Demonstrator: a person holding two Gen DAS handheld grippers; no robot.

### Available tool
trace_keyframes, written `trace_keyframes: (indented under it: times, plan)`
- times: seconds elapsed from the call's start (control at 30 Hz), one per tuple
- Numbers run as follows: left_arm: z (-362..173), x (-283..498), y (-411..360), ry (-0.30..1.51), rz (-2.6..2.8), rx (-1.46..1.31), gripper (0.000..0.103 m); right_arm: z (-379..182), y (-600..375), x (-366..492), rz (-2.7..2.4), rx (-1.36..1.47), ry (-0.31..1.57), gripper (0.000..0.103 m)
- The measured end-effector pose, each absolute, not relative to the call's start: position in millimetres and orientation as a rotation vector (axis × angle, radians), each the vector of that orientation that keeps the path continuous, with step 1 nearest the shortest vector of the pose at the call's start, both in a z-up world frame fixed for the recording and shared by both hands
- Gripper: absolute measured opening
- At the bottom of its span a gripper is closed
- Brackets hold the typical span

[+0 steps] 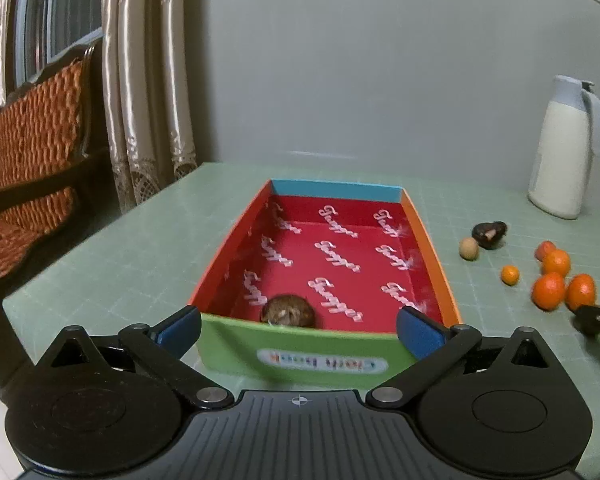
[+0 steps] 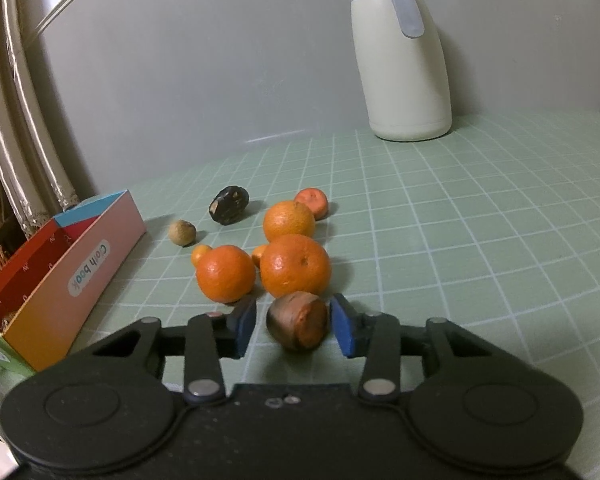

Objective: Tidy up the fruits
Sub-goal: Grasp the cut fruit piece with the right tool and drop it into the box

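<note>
Blue-padded fingers (image 2: 345, 330) of the right gripper (image 2: 296, 326) are drawn in around a brown, rough-skinned fruit (image 2: 298, 320) with a flat orange cut face; the right pad meets it, while a thin gap seems to show on the left. It sits on the pale green gridded surface (image 2: 480, 240), just before two glossy, dimpled mandarins (image 2: 295, 265). Beyond lie a third mandarin (image 2: 289, 221), a small tan round fruit (image 2: 182, 233) and a dark wrinkled one (image 2: 228, 205). Left gripper (image 1: 298, 326) fingers are spread wide, empty, at the near green wall of a cardboard box (image 1: 236, 344) with a red lining printed in pale script; one brown fuzzy fruit (image 1: 288, 311) rests inside. Its orange side reads "Cloth book". A smooth cream jug (image 2: 404, 68) with a grey lid stands by the wall.
</note>
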State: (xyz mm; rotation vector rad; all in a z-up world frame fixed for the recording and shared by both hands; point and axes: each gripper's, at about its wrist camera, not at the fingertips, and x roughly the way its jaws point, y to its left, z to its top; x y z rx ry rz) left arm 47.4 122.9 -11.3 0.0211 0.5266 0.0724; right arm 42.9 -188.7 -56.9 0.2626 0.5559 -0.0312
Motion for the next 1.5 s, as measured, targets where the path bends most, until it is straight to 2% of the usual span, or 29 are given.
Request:
trace_keyframes:
  times: [0.1, 0.8, 1.23, 1.5]
  plan:
    - [-14, 41, 125, 0.528, 0.083, 0.015, 0.103, -57, -186, 42, -0.03, 0.246, 0.554, 0.031]
    - [-17, 28, 170, 0.488, 0.286, -0.09, 0.103, -47, -183, 23, 0.044, 0.268, 0.519, 0.031]
    - [-24, 24, 203, 0.499, 0.363, -0.171, 0.103, 0, -84, 41, 0.343, 0.201, 0.436, 0.031]
    - [-26, 20, 221, 0.502, 0.386, -0.193, 0.103, -3, -28, 66, 0.434, 0.152, 0.48, 0.031]
